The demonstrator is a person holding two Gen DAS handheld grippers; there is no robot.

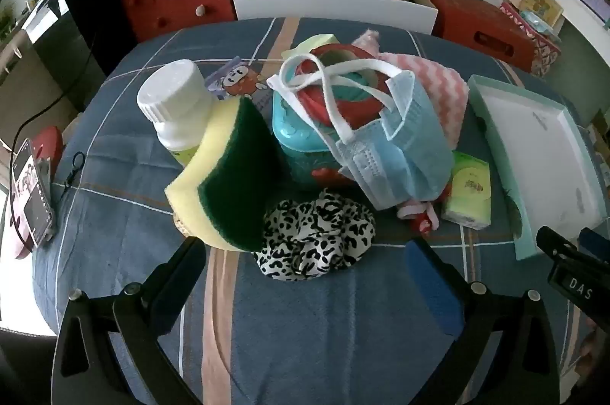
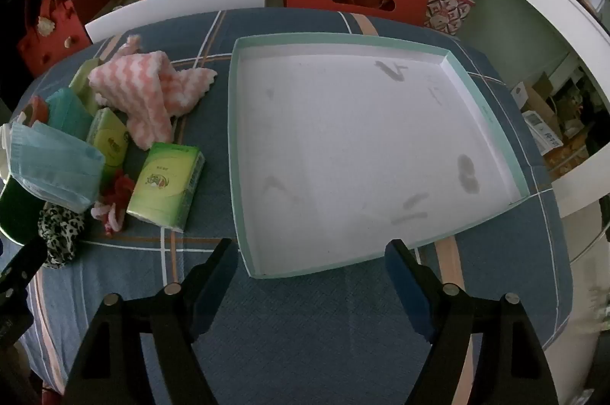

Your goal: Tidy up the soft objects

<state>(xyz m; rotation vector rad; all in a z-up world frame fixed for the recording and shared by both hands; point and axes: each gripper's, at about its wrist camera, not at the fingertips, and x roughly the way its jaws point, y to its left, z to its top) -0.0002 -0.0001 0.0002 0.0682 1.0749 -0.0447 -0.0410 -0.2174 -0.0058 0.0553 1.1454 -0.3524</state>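
While both the left gripper [image 1: 305, 252] and right gripper [image 2: 310, 252] gape empty, the tray [image 2: 244, 214] sits clear by the table's right edge; sponge [image 1: 228, 172], mask [image 1: 396, 153], scrunchie [image 1: 316, 237] crowd mid-table.

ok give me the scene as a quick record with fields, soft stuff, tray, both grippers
surface: blue plaid tablecloth
tray: shallow mint-rimmed box, nothing in it
soft pile: left of tray
sponge: yellow-green sponge leaning on white-capped bottle
mask: blue face mask draped over teal container
scrunchie: leopard-print scrunchie nearest left gripper
cloth: pink striped cloth
tissues: green tissue pack
left gripper: open, holding nothing
right gripper: open, before tray edge
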